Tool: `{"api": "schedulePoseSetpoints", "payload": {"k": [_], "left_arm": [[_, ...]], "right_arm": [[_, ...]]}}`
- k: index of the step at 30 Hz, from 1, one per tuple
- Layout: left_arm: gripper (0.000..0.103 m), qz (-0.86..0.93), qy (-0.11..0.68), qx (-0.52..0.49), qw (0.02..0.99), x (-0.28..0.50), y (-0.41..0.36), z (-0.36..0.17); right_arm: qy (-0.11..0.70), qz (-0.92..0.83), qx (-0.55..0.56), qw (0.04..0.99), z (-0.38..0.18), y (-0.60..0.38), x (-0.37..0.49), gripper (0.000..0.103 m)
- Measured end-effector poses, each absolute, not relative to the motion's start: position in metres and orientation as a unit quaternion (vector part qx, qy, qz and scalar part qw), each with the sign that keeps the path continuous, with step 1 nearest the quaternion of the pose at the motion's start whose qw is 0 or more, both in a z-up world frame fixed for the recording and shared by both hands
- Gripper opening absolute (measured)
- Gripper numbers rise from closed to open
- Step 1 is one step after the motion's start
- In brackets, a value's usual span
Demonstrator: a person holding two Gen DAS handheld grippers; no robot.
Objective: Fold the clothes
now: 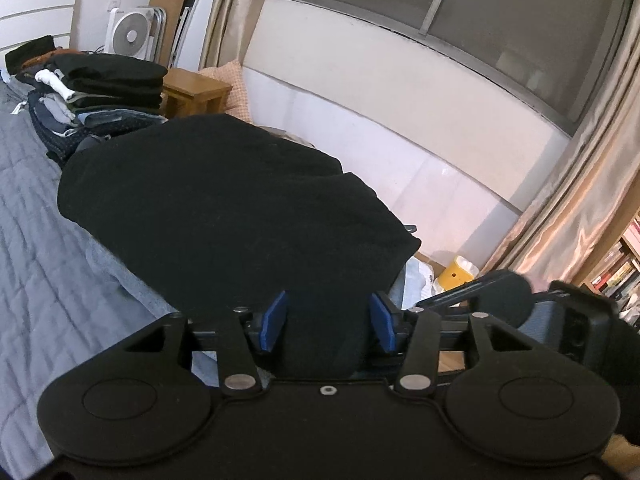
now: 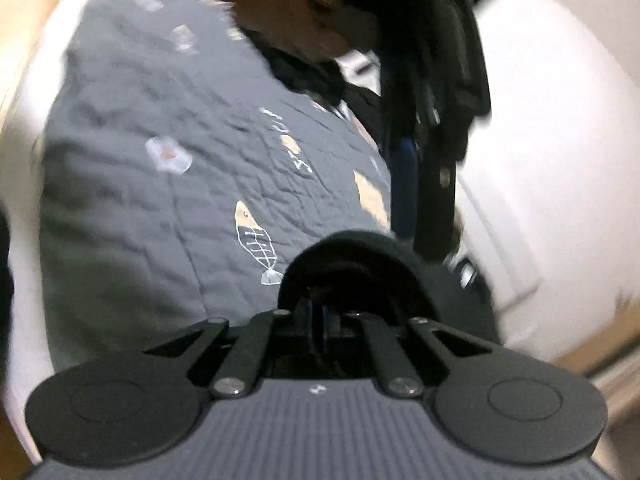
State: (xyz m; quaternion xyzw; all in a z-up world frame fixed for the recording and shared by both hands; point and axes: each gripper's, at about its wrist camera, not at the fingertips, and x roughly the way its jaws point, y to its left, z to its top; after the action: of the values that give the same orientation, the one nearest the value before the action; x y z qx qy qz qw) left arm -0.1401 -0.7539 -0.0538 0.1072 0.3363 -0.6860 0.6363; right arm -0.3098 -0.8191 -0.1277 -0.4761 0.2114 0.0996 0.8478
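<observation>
A bedroom with a curtained window (image 1: 460,28) and a bed under a grey quilt (image 1: 36,240) printed with small fish holds the scene. A black garment (image 1: 224,208) lies bunched along the bed's edge on the window side, its long axis running away from the left claw (image 1: 327,320) toward a stack of folded clothes (image 1: 100,92) at the far end of the bed. The near end of the garment sits between the left claw's blue pads (image 1: 276,320), which stand apart with cloth filling the gap; they seem to grip it loosely at most. The right claw (image 2: 320,320) is drawn nearly together, and a curved fold of the same dark cloth arches over its tips, so it appears to pinch an edge, though blur hides the contact. Both claws are at the garment's near end, the bulk lying ahead of the left one. Judging by this, any coming fold turns on carrying that near end along the long axis, over the quilt.
</observation>
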Motion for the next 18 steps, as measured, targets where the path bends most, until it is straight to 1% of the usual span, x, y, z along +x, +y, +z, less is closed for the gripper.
{"api": "schedulePoseSetpoints", "payload": {"k": [2, 4, 5, 7, 8, 9, 10, 11, 13, 15, 18], "left_arm": [[0.047, -0.688, 0.337, 0.107, 0.634, -0.14, -0.754, -0.054], [0.047, -0.688, 0.338, 0.11, 0.633, -0.14, -0.754, -0.056], [0.047, -0.688, 0.339, 0.111, 0.632, -0.141, -0.755, -0.057], [0.047, -0.687, 0.339, 0.11, 0.633, -0.141, -0.754, -0.057], [0.047, -0.687, 0.341, 0.11, 0.632, -0.142, -0.753, -0.058], [0.047, -0.687, 0.343, 0.11, 0.631, -0.142, -0.751, -0.058], [0.047, -0.689, 0.346, 0.114, 0.627, -0.143, -0.75, -0.058], [0.048, -0.69, 0.346, 0.119, 0.624, -0.145, -0.748, -0.058], [0.048, -0.691, 0.332, 0.139, 0.626, -0.153, -0.744, -0.056], [0.049, -0.685, 0.318, 0.159, 0.636, -0.161, -0.741, -0.054], [0.055, -0.671, 0.3, 0.18, 0.654, -0.178, -0.743, -0.054]], "right_arm": [[0.21, 0.1, -0.488, 0.841, -0.126, -0.819, -0.314, 0.004], [0.213, 0.092, -0.475, 0.849, -0.124, -0.821, -0.316, 0.004], [0.214, 0.088, -0.468, 0.853, -0.124, -0.822, -0.317, 0.008], [0.217, 0.081, -0.455, 0.86, -0.123, -0.824, -0.319, 0.01], [0.219, 0.077, -0.448, 0.864, -0.122, -0.825, -0.32, 0.018], [0.22, 0.073, -0.441, 0.867, -0.122, -0.826, -0.321, 0.024], [0.221, 0.069, -0.434, 0.87, -0.121, -0.827, -0.322, 0.036], [0.223, 0.065, -0.427, 0.874, -0.12, -0.828, -0.323, 0.045], [0.225, 0.058, -0.413, 0.88, -0.119, -0.83, -0.326, 0.051], [0.228, 0.047, -0.403, 0.885, -0.118, -0.832, -0.327, 0.051], [0.23, 0.021, -0.401, 0.886, -0.117, -0.84, -0.329, 0.055]]}}
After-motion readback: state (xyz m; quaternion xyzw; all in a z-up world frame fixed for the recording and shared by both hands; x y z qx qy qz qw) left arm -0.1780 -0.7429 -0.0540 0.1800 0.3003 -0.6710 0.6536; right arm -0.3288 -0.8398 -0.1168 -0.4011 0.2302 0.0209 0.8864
